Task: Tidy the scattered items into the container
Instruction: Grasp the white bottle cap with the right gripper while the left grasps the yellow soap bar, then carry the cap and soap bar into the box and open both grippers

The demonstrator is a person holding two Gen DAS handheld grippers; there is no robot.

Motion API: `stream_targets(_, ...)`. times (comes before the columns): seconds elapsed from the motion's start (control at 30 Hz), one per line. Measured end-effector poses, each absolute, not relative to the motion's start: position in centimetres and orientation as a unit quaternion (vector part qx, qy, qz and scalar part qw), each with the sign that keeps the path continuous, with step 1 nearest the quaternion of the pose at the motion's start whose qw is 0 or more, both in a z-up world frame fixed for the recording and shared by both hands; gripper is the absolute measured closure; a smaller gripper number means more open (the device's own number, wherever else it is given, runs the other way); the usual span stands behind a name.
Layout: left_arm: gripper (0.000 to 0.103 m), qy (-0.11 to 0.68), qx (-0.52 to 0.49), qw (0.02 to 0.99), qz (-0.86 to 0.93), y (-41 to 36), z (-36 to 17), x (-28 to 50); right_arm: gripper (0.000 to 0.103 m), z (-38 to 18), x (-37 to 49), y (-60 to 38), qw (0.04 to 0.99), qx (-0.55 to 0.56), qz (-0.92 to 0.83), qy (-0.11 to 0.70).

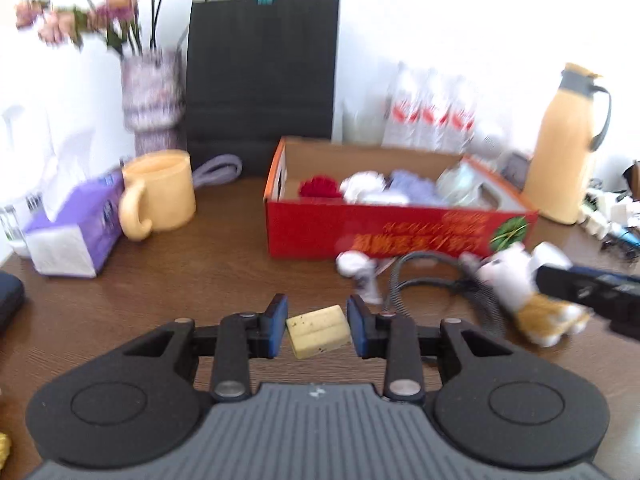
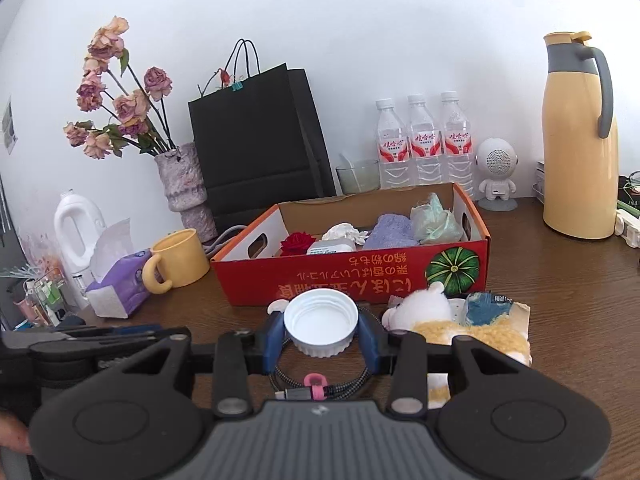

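Both hand-held grippers carry a load, so the step in hand appears to be transport to the container.

The left hand-held gripper (image 1: 318, 330) has its jaws partly closed on a pale yellow speckled rectangular block (image 1: 318, 331), held above the brown wooden desk (image 1: 200, 276).

The right hand-held gripper (image 2: 322, 334) has its jaws partly closed around a white ribbed plastic lid (image 2: 321, 326), open side up, above a coiled braided cable (image 2: 320, 390).

The red cardboard box (image 2: 320, 280) stands just ahead and already holds a red fabric rose (image 2: 297, 243), a lilac cloth (image 2: 390, 232) and other items.

A white and tan plush toy (image 2: 432, 314) remains on the desk beside the box.

Next move: each load likely needs lifting over the near wall before the jaws open.
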State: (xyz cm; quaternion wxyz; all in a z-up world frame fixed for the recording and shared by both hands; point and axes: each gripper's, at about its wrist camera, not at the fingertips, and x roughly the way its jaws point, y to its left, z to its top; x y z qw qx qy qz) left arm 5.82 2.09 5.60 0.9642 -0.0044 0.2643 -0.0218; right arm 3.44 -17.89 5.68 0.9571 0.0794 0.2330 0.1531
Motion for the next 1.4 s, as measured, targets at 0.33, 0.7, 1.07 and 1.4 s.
stream_targets(0.33,0.069,0.187,0.035,0.980,-0.052,-2.6,8.1,-5.1,0.064,4.1,-5.0,-18.9,0.951,0.066,0.141,0.266)
stream_targets(0.7,0.069,0.172,0.023,0.983,-0.062,-2.4,8.3,-10.0,0.064,3.6,-11.0,-20.3,0.962,0.051,0.110,0.246)
stream_targets(1.07,0.069,0.094,0.035,0.995,-0.026,-1.7,14.7,4.4,0.064,11.3,1.9,-20.5,0.969,0.052,0.147,0.191)
stream_targets(1.4,0.069,0.222,0.012,0.975,-0.025,-0.5,15.0,24.5,0.064,14.7,22.2,-19.1,0.942,0.039,0.160,0.292)
